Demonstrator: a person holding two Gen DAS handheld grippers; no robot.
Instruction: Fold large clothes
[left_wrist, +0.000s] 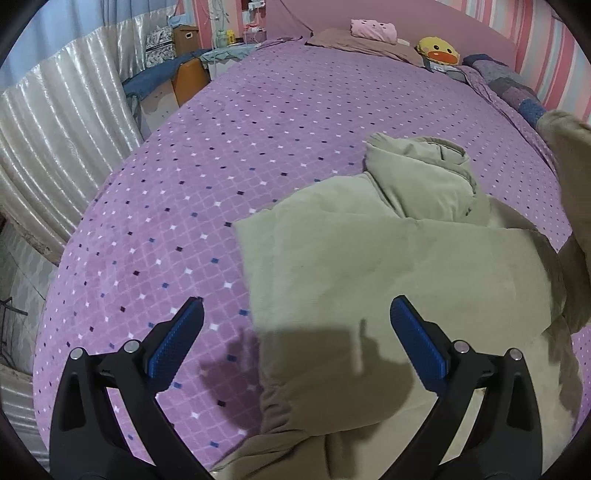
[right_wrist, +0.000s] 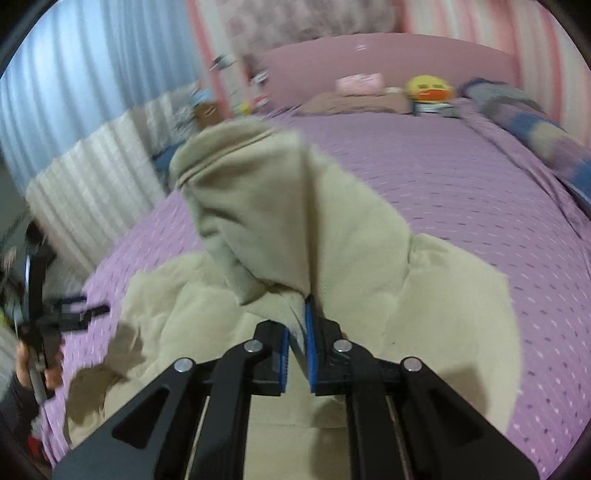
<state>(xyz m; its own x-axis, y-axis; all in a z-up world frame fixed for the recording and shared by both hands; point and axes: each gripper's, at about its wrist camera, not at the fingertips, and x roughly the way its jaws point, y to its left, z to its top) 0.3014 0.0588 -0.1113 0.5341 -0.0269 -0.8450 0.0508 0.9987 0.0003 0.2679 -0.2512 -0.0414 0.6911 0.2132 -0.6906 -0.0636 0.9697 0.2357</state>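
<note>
Tongs: 2, left tongs (left_wrist: 295, 325) and right tongs (right_wrist: 297, 325)
Beige garment (left_wrist: 369, 266): 1, under and ahead of both tongs
Bed (left_wrist: 184, 206): 1, beneath the tongs
Duck plush (left_wrist: 439, 50): 1, far ahead of left tongs, at bed head
Pink pillow (left_wrist: 373, 28): 1, far ahead, just left of duck plush
Cardboard box (left_wrist: 184, 37): 1, far ahead-left of left tongs

Khaki garment (left_wrist: 369, 266), purple diamond-dotted bedspread (left_wrist: 221, 155)

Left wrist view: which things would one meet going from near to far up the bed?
Left hand-held gripper → beige jacket body → its collar → bare purple bedspread → yellow duck plush → pink headboard.
</note>
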